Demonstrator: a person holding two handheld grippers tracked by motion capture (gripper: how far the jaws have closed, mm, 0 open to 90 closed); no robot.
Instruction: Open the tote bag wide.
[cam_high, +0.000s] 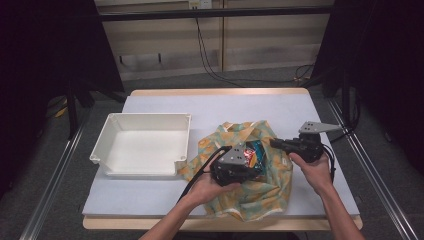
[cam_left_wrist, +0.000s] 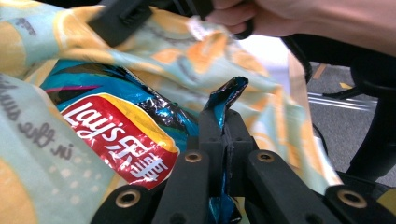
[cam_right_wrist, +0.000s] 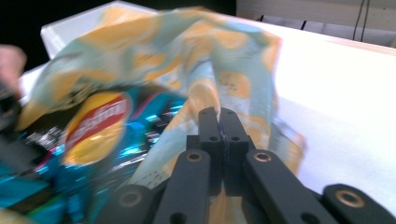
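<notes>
High view: the crinkly blue foil chip packet (cam_high: 256, 154) lies inside the soft yellow-and-teal patterned cloth bag (cam_high: 260, 192) on the white surface (cam_high: 165, 195), beside an empty white plastic tray (cam_high: 145, 142).

Left gripper view: the left hand-held gripper (cam_left_wrist: 224, 116) is clamped on the packet's edge; pull gently, since foil tears.

Right gripper view: the right hand-held gripper (cam_right_wrist: 223, 114) pinches the bag's cloth; hold the mouth wide.

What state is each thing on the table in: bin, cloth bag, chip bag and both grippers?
White bin: upright, empty.
Cloth bag: lying open, crumpled.
Chip bag: inside the cloth bag, edge pinched.
Left gripper: shut on chip bag.
Right gripper: shut on cloth bag.
</notes>
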